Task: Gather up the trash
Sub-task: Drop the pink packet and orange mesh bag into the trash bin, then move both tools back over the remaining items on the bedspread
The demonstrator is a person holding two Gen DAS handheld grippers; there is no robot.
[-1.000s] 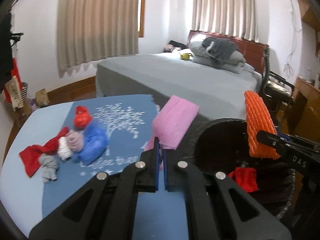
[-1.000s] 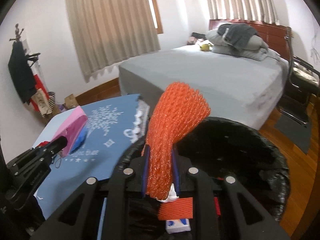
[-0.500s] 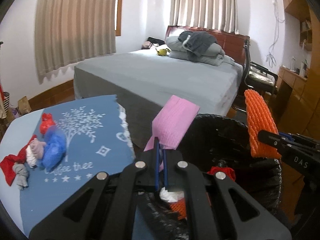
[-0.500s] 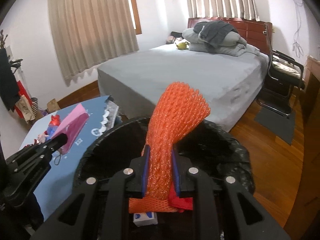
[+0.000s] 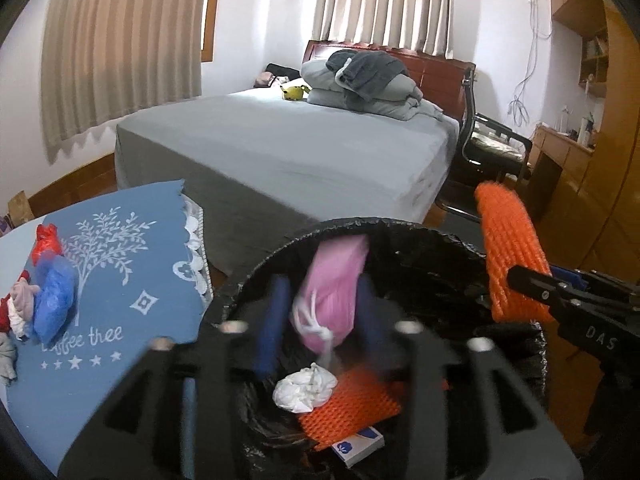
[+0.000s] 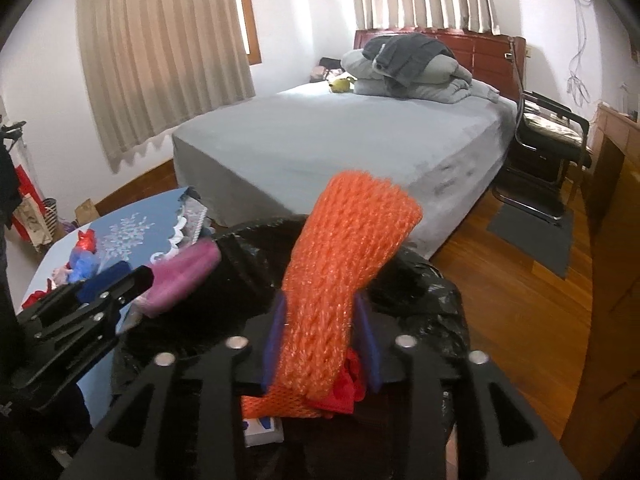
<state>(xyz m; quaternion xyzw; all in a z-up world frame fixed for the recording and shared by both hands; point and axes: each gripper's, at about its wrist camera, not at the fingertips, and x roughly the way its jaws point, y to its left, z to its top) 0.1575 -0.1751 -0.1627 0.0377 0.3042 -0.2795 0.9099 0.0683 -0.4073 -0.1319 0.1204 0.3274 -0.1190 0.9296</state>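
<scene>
Left wrist view: left tongs, just sprung apart, pink crumpled plastic bag loose between them over black-lined round bin; right wrist view: right tongs, just widening, flanking orange foam net sleeve above same bin.

A bed with a grey cover and a dark wooden headboard fills the white-walled room. Beige curtains hang closed over the windows. The wooden floor carries a black chair.
</scene>
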